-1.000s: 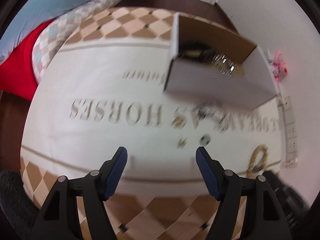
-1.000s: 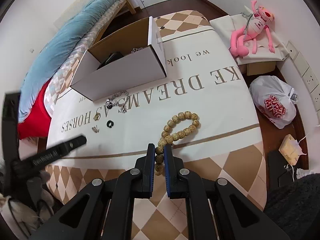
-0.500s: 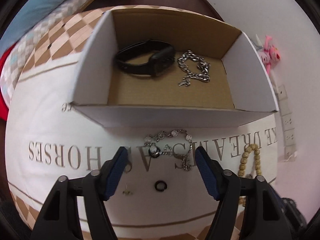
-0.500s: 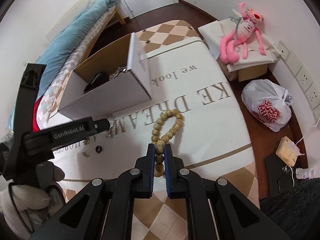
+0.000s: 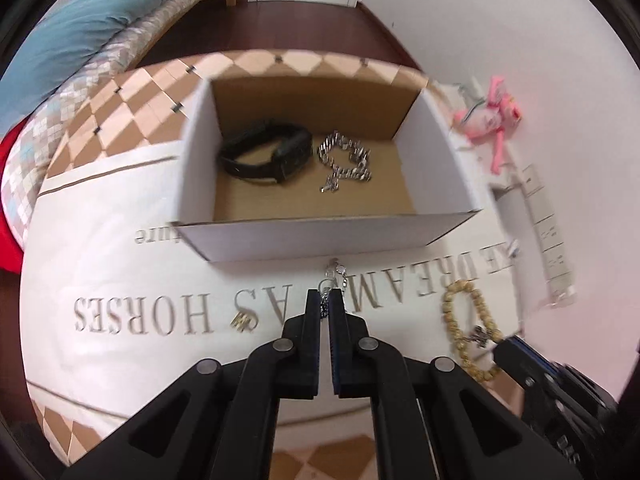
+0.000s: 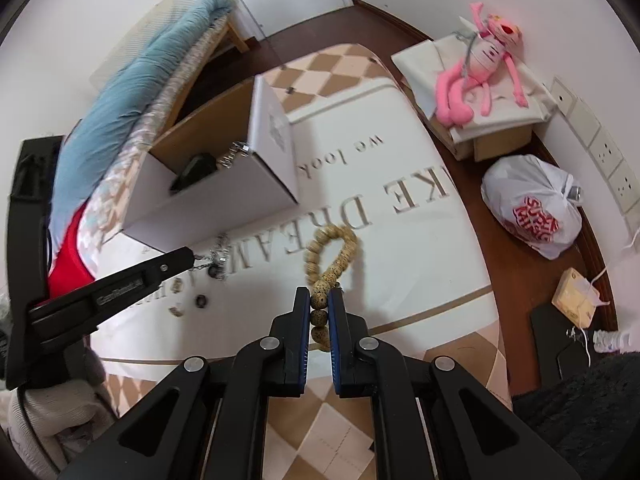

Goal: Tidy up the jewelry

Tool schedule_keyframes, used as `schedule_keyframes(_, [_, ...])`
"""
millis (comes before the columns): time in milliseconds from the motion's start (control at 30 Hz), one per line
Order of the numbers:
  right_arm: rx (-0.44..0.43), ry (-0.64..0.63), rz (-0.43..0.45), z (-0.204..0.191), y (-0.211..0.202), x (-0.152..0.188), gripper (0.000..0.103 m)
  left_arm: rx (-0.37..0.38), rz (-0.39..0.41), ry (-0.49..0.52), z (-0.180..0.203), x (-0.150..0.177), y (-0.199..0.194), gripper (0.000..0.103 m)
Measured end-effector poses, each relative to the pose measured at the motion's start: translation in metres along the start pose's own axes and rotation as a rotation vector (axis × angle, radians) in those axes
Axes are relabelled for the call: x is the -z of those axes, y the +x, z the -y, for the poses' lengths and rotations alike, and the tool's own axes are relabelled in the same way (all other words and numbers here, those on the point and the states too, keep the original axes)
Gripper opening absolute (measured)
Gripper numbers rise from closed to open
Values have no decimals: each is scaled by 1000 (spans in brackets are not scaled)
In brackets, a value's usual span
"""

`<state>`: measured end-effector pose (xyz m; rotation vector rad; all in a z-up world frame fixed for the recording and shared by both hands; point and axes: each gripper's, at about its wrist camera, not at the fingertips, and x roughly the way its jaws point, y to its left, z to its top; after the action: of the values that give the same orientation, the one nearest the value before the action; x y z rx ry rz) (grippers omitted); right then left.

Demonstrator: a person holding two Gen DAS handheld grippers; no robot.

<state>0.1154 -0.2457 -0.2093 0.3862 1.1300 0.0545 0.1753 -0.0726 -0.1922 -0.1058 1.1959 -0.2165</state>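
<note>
Fingers (image 5: 316,312) over lettered white mat (image 5: 120,264) — bedroom.

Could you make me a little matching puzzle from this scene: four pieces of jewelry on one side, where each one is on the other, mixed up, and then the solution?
Things:
1. black band
2. bead bracelet
3. charm bracelet
4. small black ring

Places:
A. pinched in the left gripper
B. loose on the cloth, held by nothing
C. inside the box, beside a silver chain
D. pinched in the right gripper

Pairs: 1-C, 2-D, 3-A, 4-B
</note>
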Motion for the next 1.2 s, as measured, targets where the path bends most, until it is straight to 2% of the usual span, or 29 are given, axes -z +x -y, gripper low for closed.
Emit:
schedule_keyframes(133, [-46,-21,17,-11,-21,-9,9,46,34,-7,-9,4,-41,2])
schedule_keyframes(267, [-105,-47,48,-26,-47,-27,9,90,74,-13,-14,-7,-78,2])
schedule_keyframes(433, [-186,-75,93,-50,-78,-62,9,136,131,-20,-24,-34,-117,2])
schedule_keyframes(567, [-213,-123,127,-76,-86,-98,9,134,167,-21,-33,-66,-128,2])
schedule_keyframes(700, [-184,-178,109,-98,-61,-132,9,111,148,-23,-40,-94,-112,2])
schedule_keyframes(800, [-142,-213,68,-108,-32,-151,9,104,96,-33,-46,-110,-89,2])
schedule_keyframes(1000, [-62,-274,11,-121,13,-170,9,56,5,-29,-52,-125,-52,2])
schedule_keyframes(1067, [-32,-285,6,-121,22,-171,9,1,-27,-40,-54,-127,-42,5])
schedule_keyframes(1133, [-27,-289,-84,-118,42,-171,10,-28,-55,-49,-56,-126,-34,6])
schedule_keyframes(1200, [17,-286,-126,-112,54,-166,13,-52,-69,-60,-59,-123,-30,7])
